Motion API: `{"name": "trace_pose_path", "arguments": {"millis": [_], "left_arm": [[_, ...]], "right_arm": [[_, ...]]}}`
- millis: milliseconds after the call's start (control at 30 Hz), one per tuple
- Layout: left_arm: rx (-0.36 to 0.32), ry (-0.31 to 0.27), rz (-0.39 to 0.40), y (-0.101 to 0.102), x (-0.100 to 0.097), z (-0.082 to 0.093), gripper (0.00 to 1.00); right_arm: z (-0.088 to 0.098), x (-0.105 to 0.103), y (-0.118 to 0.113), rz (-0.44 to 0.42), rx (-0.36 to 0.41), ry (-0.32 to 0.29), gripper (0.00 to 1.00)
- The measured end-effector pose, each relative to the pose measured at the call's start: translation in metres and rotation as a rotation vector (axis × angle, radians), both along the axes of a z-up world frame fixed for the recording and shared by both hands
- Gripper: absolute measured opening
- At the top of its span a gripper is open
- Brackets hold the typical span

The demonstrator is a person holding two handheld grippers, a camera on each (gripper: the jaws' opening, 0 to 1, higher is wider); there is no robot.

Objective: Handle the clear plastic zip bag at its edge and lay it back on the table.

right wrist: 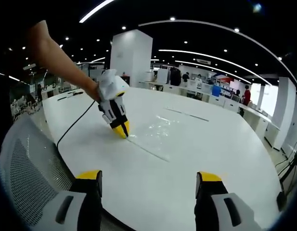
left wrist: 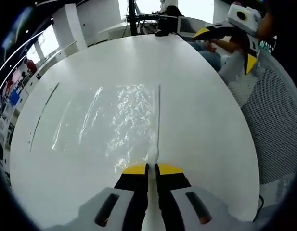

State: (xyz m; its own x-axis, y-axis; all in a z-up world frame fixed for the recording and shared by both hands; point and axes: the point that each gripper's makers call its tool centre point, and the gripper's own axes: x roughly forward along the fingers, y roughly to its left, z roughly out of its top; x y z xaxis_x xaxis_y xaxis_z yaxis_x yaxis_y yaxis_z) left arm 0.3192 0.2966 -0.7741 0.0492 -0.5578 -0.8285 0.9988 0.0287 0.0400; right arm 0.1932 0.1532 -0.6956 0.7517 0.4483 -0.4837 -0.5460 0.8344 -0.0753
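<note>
Left hand-held gripper (left wrist: 151,168): jaws pressed together at 6 o'clock in the left gripper view, pinching the near edge of the clear zip bag (left wrist: 117,118).
Clear zip bag: lies flat and wrinkled on the white counter (left wrist: 196,125), reaching toward 12 o'clock from the jaws.
Right hand-held gripper (right wrist: 148,180): jaws wide apart, nothing between them, above the counter's near edge.
Mesh chair (right wrist: 30,166): beside the counter at 8 o'clock in the right gripper view.

The right claw (right wrist: 148,185) hangs open over the white counter (right wrist: 225,144); the left claw (right wrist: 122,130) pinches the clear bag's (right wrist: 162,127) edge.
</note>
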Motion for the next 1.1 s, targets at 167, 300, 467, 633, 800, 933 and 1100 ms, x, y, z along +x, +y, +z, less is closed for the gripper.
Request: {"name": "trace_pose_path", "arguments": {"millis": [167, 300, 467, 633, 800, 933, 1100], "left_arm": [[0.006, -0.012, 0.001, 0.0, -0.001, 0.0, 0.0], [0.008, -0.016, 0.009, 0.001, -0.001, 0.0, 0.0], [0.013, -0.029, 0.021, 0.002, 0.0, 0.002, 0.0], [0.017, -0.034, 0.031, 0.005, -0.001, 0.004, 0.0], [0.021, -0.036, 0.036, 0.009, -0.003, 0.007, 0.0], [0.022, -0.039, 0.033, 0.011, -0.006, 0.012, 0.0], [0.024, -0.055, 0.025, 0.014, -0.011, 0.018, 0.0]], "right_arm": [[0.0, 0.0, 0.0, -0.001, 0.003, 0.0, 0.79], [0.0, 0.0, 0.0, -0.001, 0.004, 0.0, 0.78], [0.0, 0.0, 0.0, 0.0, 0.005, -0.002, 0.78], [0.001, -0.001, 0.001, 0.005, 0.004, -0.005, 0.78], [0.001, -0.001, 0.001, 0.009, -0.002, -0.003, 0.79], [0.001, -0.001, 0.001, 0.021, -0.027, -0.003, 0.79], [0.003, -0.003, 0.003, 0.045, -0.065, -0.006, 0.77]]}}
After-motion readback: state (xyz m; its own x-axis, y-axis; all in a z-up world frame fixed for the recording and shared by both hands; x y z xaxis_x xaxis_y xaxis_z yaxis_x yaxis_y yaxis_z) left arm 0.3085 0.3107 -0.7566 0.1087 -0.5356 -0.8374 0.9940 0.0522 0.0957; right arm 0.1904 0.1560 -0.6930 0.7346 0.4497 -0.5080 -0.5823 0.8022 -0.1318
